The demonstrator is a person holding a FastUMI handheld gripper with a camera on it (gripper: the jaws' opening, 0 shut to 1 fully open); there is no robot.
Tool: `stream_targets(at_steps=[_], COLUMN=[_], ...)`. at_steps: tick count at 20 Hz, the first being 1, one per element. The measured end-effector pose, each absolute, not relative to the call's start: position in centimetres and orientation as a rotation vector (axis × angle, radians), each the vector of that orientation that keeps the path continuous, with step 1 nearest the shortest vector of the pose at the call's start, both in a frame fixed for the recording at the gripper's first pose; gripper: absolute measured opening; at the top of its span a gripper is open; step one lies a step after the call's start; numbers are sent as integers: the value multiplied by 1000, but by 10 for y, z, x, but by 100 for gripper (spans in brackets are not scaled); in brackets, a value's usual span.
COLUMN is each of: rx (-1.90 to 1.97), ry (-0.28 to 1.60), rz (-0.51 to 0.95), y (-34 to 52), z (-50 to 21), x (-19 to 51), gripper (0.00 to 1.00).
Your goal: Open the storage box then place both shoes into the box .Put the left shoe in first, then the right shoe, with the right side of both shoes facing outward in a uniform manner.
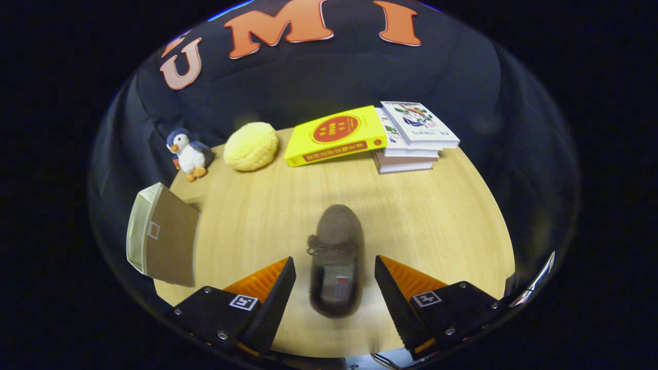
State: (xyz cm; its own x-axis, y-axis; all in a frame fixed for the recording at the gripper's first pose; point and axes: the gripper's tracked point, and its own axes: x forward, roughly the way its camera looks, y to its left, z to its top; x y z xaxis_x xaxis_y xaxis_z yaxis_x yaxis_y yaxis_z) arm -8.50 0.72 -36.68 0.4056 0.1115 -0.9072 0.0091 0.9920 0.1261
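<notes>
1. The tongs point(335, 267) hung spread wide open above the near edge of the table point(442, 221), with neither finger touching anything.
2. A brown shoe point(336, 257) lay on the table in the gap between the two fingers, apart from both. Its heel end and opening sat nearest, level with the fingertips, and its rounded toe pointed away toward the far edge. A small bow of laces crossed its middle. The shoe looked slightly blurred.
3. A storage box point(163, 237) stood at the left edge of the table, well apart from the shoe. It had pale fabric sides, and a brown panel with a small square tab faced the middle of the table. Whether it was open or closed could not be told from this angle.
4. A plush penguin point(189, 152) stood upright near the far left corner of the table, beyond the storage box.
5. A round yellow cushion point(251, 146) rested at the far edge, just beside the penguin on its right.
6. A yellow book point(335, 135) lay flat at the far edge, right of the cushion, with a red circle on its cover.
7. A stack of white books point(414, 139) sat touching the yellow book's right end, toward the far right corner, with the yellow book's right end resting against the stack.
</notes>
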Motion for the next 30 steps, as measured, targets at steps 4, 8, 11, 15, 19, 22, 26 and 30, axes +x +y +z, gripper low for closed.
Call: stream_targets(at_steps=[4,8,11,15,19,22,26,30], rx=[137,136,122,127,111,182,259,245], ry=[1229,1253,1223,1234,1234,1251,1221,1172], rz=[76,87,86,93,79,73,112,148], y=[-6,-7,-9,-2,7,14,37,70], z=[-411,-442,-458,-472,-478,-473,-432,-377], x=[-106,-100,-78,-71,-67,-64,-49,-34], gripper=[92,85,78,58,16,6,4,4])
